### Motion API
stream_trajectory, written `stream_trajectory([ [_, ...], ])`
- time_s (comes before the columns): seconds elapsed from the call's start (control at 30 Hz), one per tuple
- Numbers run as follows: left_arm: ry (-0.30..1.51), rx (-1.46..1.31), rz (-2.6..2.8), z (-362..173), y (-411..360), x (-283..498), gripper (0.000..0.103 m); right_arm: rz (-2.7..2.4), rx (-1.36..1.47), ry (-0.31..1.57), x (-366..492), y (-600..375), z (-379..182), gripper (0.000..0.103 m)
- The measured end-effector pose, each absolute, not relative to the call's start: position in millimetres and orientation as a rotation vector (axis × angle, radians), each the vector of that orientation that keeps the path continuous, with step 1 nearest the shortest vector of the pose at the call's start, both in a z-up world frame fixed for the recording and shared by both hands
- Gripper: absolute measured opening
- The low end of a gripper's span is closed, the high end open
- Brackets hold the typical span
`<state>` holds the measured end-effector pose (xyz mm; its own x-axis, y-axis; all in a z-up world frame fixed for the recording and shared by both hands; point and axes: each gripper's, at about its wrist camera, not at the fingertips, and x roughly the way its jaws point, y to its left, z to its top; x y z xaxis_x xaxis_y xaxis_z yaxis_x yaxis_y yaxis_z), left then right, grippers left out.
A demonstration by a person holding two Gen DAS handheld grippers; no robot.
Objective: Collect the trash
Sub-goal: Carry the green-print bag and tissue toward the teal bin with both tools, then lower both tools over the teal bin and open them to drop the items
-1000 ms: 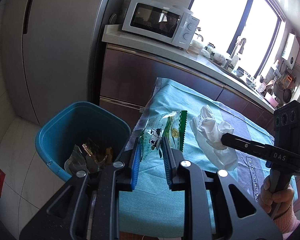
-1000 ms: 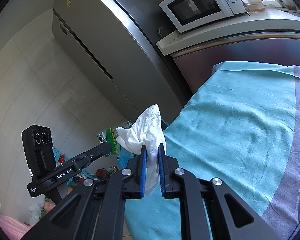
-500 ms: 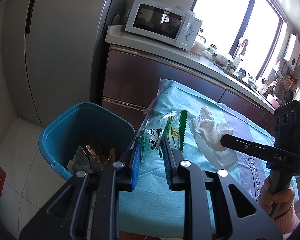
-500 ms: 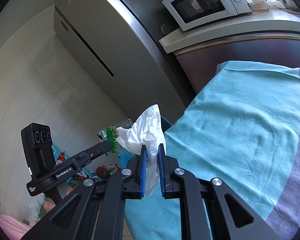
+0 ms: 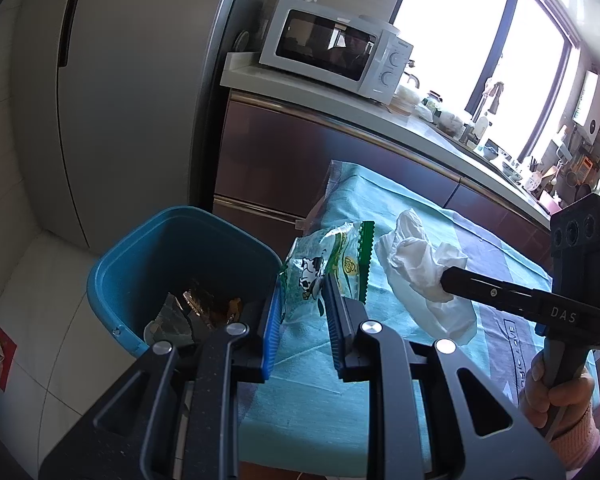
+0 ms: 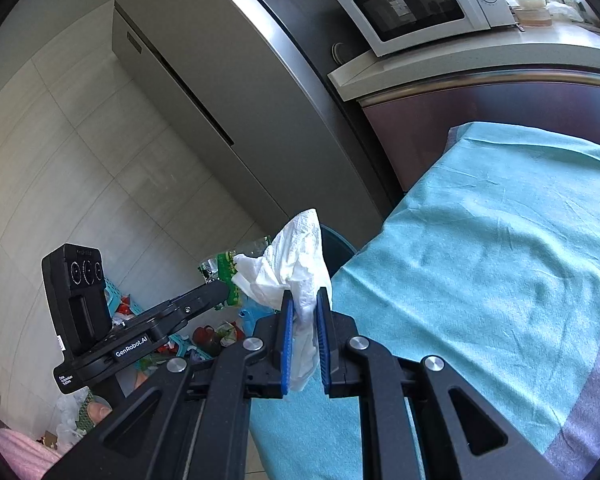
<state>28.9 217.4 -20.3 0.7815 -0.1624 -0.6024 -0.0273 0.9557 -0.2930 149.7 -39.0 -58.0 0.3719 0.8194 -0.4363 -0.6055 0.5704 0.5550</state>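
My left gripper [image 5: 302, 286] is shut on a clear and green snack wrapper [image 5: 324, 264] with a cow print, held over the table's left end beside the blue trash bin [image 5: 136, 256]. The bin holds crumpled wrappers [image 5: 198, 308]. My right gripper [image 6: 303, 302] is shut on a crumpled white tissue [image 6: 288, 264], lifted above the teal tablecloth [image 6: 480, 264]. In the left wrist view the same tissue [image 5: 420, 264] hangs from the right gripper's black finger [image 5: 488, 292]. The left gripper [image 6: 220, 292] with its wrapper [image 6: 228, 268] shows in the right wrist view, left of the tissue.
A grey fridge [image 5: 132, 80] stands behind the bin. A white microwave [image 5: 332, 52] sits on the counter [image 5: 340, 108] above brown cabinets. A person's hand [image 5: 556, 392] grips the right handle. Bags and clutter [image 6: 204, 340] lie on the tiled floor.
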Motion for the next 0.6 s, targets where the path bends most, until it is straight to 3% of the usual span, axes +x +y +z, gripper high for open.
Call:
stream_trajectory([
  [0.6,0.669,-0.311,-0.033,-20.4,230.7,28.9,0.022,0.962,0.272,0.769,158.4,-7.0,-50.9,0.011],
])
